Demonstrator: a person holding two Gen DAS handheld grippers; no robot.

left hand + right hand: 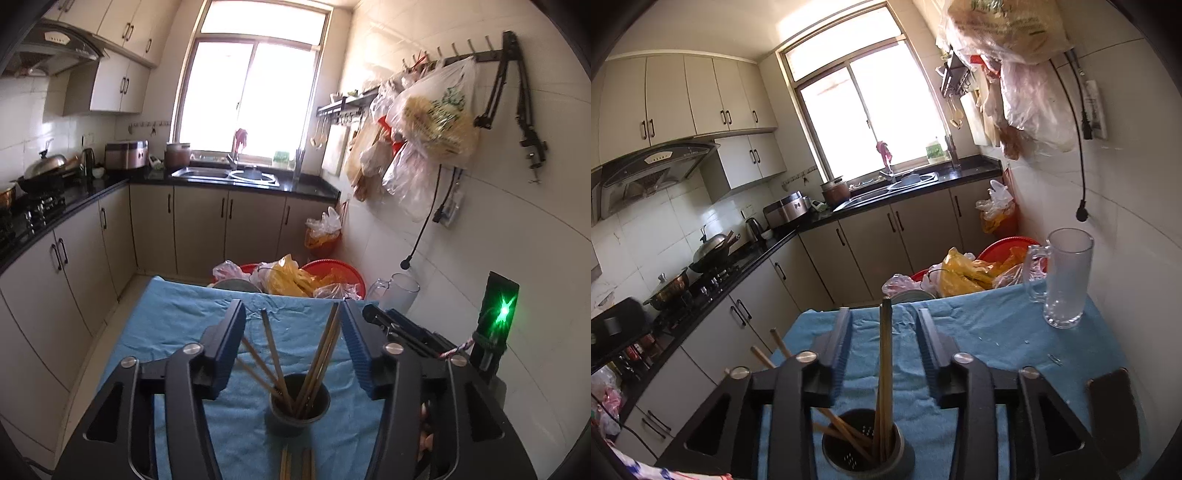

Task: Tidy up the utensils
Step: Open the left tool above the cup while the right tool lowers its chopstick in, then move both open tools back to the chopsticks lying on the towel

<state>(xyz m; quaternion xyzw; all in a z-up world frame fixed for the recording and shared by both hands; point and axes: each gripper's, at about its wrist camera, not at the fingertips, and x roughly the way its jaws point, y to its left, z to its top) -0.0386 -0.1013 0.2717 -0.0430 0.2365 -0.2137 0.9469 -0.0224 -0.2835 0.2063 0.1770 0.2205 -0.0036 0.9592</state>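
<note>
Both jaws parted, gripping nothing, chopsticks in holder, glass mug whole only rightward

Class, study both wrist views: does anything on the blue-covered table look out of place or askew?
Yes. More chopsticks lie loose on the blue cloth in front of the holder, not in it. The chopsticks inside splay at different angles rather than standing together. Nothing looks spilled or broken.

Your left wrist view looks forward and slightly down between the fingers of its hand-held gripper, close above the blue-clothed surface; your right wrist view does likewise, tilted; both share the chopstick holder, sink counter and window.
</note>
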